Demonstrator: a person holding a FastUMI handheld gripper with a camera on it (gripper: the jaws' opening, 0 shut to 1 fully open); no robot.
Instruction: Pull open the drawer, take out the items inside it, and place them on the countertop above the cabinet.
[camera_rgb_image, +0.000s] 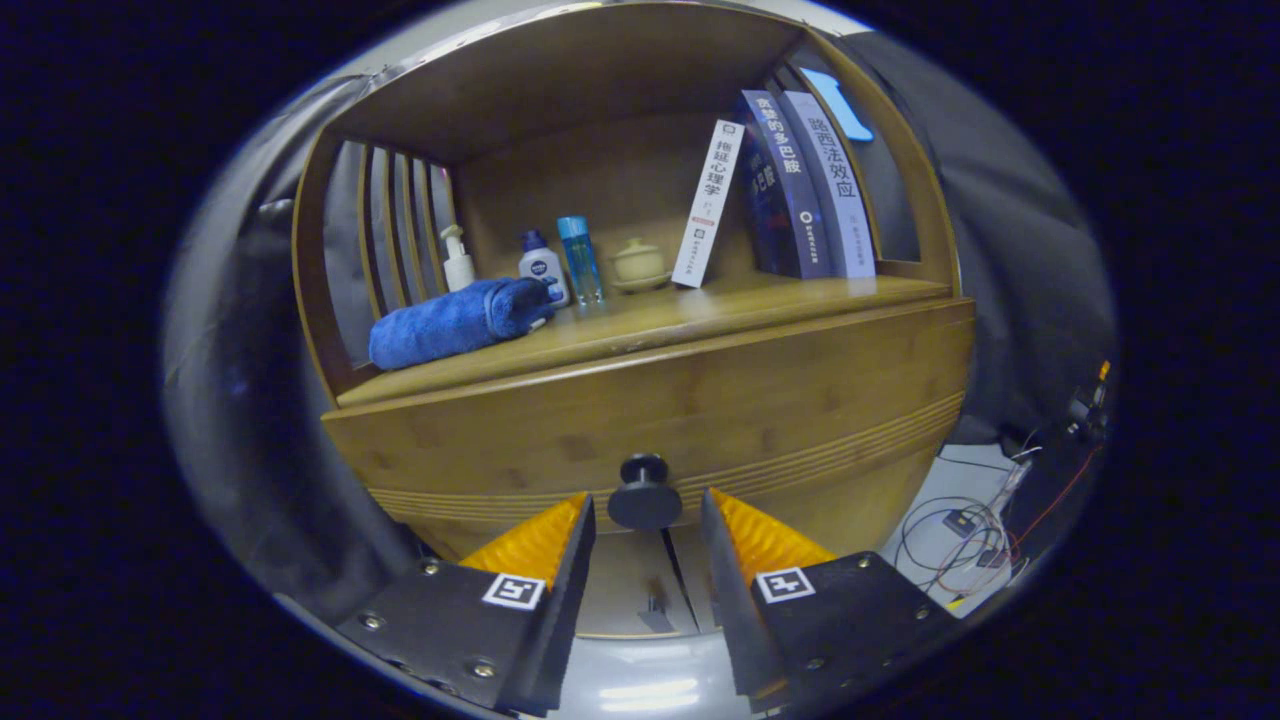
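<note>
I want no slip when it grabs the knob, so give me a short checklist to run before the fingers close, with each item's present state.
1. Fingers open wide enough for the drawer knob: ok, the gripper stands open with a gap on both sides of the knob.
2. Knob centred between the fingers: ok, it sits about midway.
3. Fingers far enough forward to close on the knob: cannot tell, depth is unclear from this view.
4. Drawer shut, so a pull is needed: ok, its front looks flush.
5. Space on the countertop for the items: ok, bare wood lies ahead of the books, right of the blue towel.
6. Drawer contents: cannot tell.
</note>
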